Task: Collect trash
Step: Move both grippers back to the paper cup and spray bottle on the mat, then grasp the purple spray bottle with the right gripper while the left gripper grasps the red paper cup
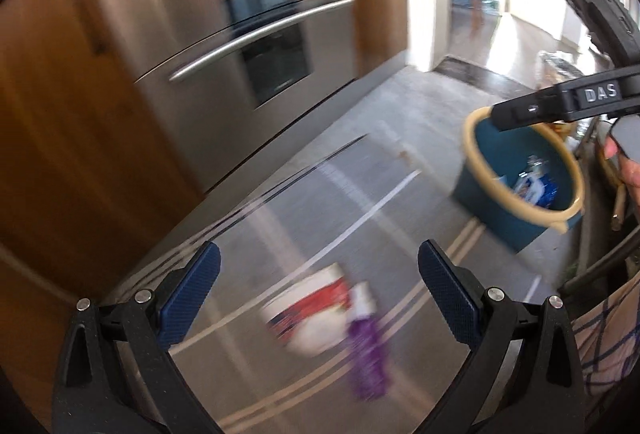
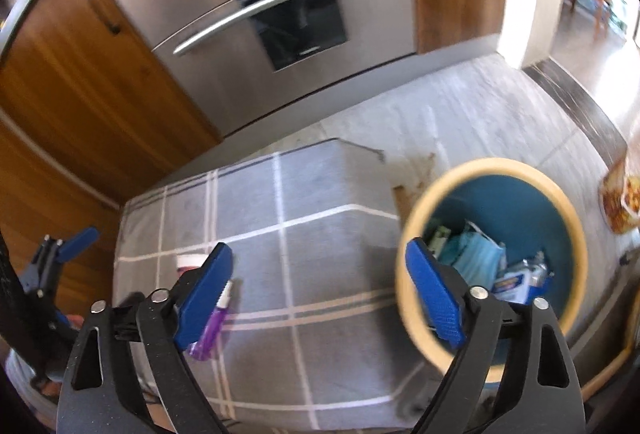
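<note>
A purple bottle (image 1: 367, 358) and a white and red cup (image 1: 310, 314) lie on a grey checked surface (image 1: 280, 218), blurred by motion. My left gripper (image 1: 320, 290) is open and empty just above them. A blue bin with a cream rim (image 1: 516, 210) holds several pieces of trash to the right. In the right wrist view my right gripper (image 2: 320, 290) is open and empty above the checked surface (image 2: 320, 218), beside the bin (image 2: 404, 274). The bottle (image 2: 210, 330) and cup (image 2: 188, 263) show behind its left finger. The left gripper (image 2: 60, 254) shows at far left.
A steel oven (image 1: 224, 46) and wooden cabinets (image 1: 60, 138) stand behind. A doorway (image 1: 480, 2) opens at the back right. The right gripper's black body (image 1: 580, 98) hangs over the bin. An orange patterned item (image 2: 620, 194) lies at the right edge.
</note>
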Available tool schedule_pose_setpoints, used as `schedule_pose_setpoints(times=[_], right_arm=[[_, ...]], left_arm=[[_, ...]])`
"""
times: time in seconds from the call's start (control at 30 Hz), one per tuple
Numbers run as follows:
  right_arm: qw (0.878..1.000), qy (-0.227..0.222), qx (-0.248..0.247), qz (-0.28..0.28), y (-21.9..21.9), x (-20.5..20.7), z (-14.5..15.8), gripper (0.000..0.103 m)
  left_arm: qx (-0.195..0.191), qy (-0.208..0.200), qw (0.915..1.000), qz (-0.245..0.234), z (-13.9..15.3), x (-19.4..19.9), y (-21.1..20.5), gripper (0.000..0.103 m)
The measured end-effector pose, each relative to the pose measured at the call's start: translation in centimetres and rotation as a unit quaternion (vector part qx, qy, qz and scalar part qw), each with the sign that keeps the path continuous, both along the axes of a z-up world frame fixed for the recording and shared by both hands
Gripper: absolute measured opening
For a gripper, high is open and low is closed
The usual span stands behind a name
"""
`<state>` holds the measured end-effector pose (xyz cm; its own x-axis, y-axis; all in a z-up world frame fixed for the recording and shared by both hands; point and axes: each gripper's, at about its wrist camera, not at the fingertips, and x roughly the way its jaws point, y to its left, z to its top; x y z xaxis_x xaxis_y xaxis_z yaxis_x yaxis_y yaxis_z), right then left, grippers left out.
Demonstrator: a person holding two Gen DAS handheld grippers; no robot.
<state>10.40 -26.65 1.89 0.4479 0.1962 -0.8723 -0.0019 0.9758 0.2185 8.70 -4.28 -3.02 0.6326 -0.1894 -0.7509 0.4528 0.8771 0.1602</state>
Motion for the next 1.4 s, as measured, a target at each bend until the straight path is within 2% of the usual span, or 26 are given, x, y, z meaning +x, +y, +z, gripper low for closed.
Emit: schedule_pose_setpoints(times=[0.1,0.23,0.3,0.37,0.47,0.57,0.67,0.77,0.83,0.93,1.03,1.2,1.27,1.3,1.33,1.4], right_arm=[[1.0,-0.002,0.006,0.025,3.3,-0.3,-0.3,0.09],[0.999,0.012,0.002,0.039,7.1,-1.4,-2.0,0.09],[0.999,0.019,-0.007,0.03,8.4,-2.0,-3.0,0.09],[0.999,0.045,-0.012,0.013,9.2,-2.2,-4.3,0.09],[0.997,0.074,0.007,0.0,10.4,-2.6,-6.4,0.09],[0.996,0.091,-0.011,0.014,12.0,-2.9,-8.4,0.09],[0.993,0.103,-0.028,0.04,13.9,-3.1,-10.2,0.09],[0.991,0.117,-0.029,0.061,15.3,-3.2,-11.9,0.083],[0.988,0.134,-0.027,0.069,16.1,-3.3,-13.2,0.073],[0.985,0.153,-0.022,0.073,16.8,-3.1,-14.4,0.065],[0.984,0.158,-0.027,0.078,17.2,-2.9,-15.2,0.061],[0.982,0.158,-0.04,0.092,17.2,-2.7,-16.3,0.06],[0.983,0.15,-0.048,0.098,16.9,-2.8,-16.3,0.051],[0.983,0.15,-0.049,0.097,16.6,-2.8,-16.3,0.042],[0.983,0.152,-0.048,0.094,16.3,-2.9,-16.2,0.037],[0.983,0.16,-0.035,0.084,15.4,-2.9,-16.2,0.036]], left_arm=[[-0.006,0.013,0.9989,0.045,0.4,-0.6,4.0,0.098],[-0.035,0.012,0.9947,0.096,1.0,-1.4,8.3,0.098],[-0.039,0.009,0.9934,0.107,0.9,-1.5,9.2,0.098],[-0.04,0.007,0.9922,0.118,0.5,-1.3,9.9,0.098],[-0.048,0.017,0.9906,0.127,0.0,-0.4,10.9,0.098],[-0.063,0.02,0.9879,0.14,0.1,0.5,11.4,0.098],[-0.062,0.022,0.986,0.154,0.0,1.5,11.3,0.098],[-0.067,0.036,0.9839,0.161,-0.4,2.2,11.3,0.098],[-0.066,0.038,0.983,0.167,-0.7,2.5,11.5,0.098],[-0.062,0.042,0.983,0.168,-1.2,2.6,11.4,0.098],[-0.061,0.047,0.9832,0.165,-1.4,2.8,11.2,0.098],[-0.055,0.048,0.9846,0.159,-1.6,3.0,10.5,0.098],[-0.052,0.051,0.9847,0.158,-1.8,3.1,10.2,0.098],[-0.051,0.052,0.9848,0.158,-1.9,3.1,10.1,0.098],[-0.05,0.053,0.9848,0.157,-2.0,3.1,10.0,0.098],[-0.047,0.056,0.9852,0.155,-2.2,3.2,9.6,0.098]])
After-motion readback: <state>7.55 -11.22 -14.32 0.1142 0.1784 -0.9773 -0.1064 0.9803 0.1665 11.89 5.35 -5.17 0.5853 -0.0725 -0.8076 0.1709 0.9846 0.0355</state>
